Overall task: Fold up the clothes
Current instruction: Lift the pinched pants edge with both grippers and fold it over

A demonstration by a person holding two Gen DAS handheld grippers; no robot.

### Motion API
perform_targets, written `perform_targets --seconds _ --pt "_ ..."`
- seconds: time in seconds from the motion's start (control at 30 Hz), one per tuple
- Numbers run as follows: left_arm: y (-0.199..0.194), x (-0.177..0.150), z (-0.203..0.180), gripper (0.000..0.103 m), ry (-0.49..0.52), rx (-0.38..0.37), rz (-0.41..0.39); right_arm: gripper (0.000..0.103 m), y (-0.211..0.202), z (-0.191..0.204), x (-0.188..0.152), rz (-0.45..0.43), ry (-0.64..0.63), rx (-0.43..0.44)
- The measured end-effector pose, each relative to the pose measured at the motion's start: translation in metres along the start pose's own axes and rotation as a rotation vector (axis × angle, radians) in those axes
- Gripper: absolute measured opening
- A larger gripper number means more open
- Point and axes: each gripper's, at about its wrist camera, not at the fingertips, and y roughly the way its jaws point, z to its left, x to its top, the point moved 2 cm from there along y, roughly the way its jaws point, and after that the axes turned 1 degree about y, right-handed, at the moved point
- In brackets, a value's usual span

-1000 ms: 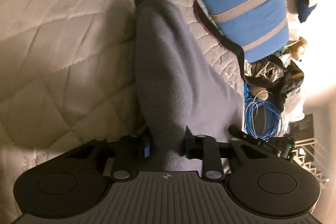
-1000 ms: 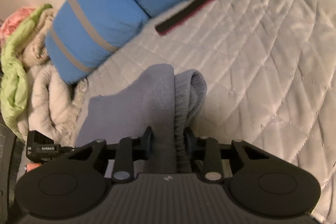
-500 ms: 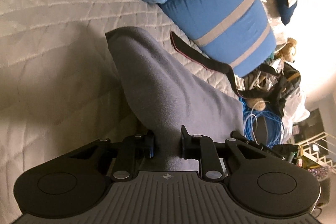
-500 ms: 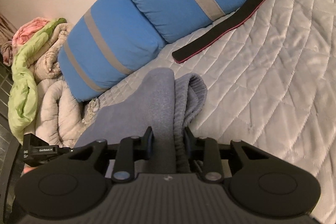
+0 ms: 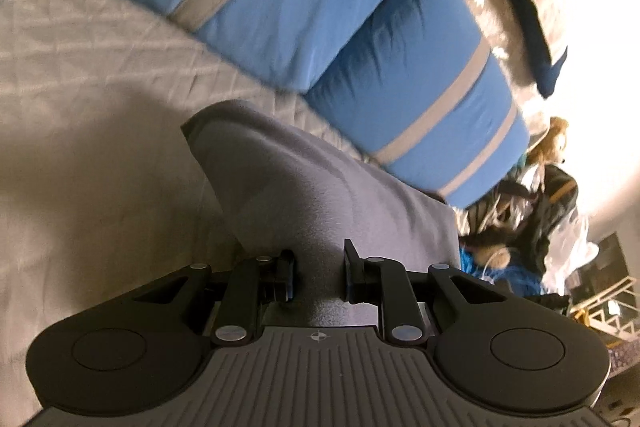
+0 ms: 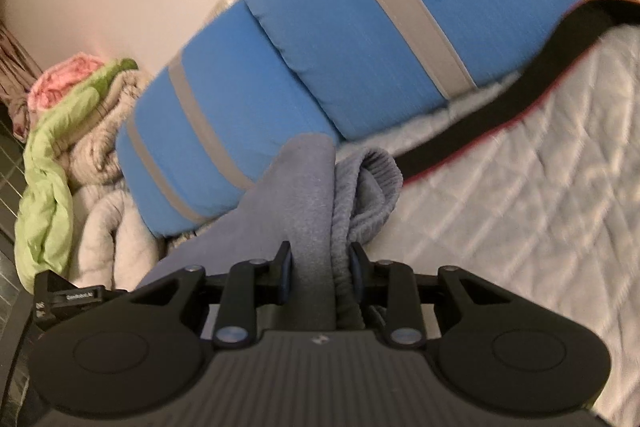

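Observation:
A grey fleece garment [image 5: 304,195] hangs in a fold above the quilted bed cover [image 5: 80,115]. My left gripper [image 5: 318,277] is shut on one edge of it, and the cloth runs away from the fingers toward the blue pillows. In the right wrist view the same grey garment [image 6: 296,203] shows its ribbed cuff or waistband [image 6: 372,187] bunched to the right. My right gripper [image 6: 320,273] is shut on that thicker bunch. Both grippers hold the garment off the bed.
Two blue pillows with grey stripes [image 5: 420,99] lie at the head of the bed. A black strap with a red edge [image 6: 500,115] crosses the quilt [image 6: 540,187]. Rumpled blankets and a green cloth [image 6: 48,163] pile at the left; clutter and blue cable [image 5: 516,275] lie beyond the bed.
Both grippers have risen and moved toward the pillows with the grey garment, which has lifted off the quilt. The pillows now fill more of both views.

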Motion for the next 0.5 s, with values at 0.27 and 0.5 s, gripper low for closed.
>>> perform_targets --seconds 0.27,0.5 --pt "0.031 0.02 0.027 0.048 -0.028 0.196 -0.028 0.086 0.036 -0.034 -0.007 0.096 0.045 -0.228" --pt "0.044 0.011 0.051 0.052 -0.091 0.219 0.058 0.087 0.04 -0.047 -0.014 0.181 0.094 -0.245"
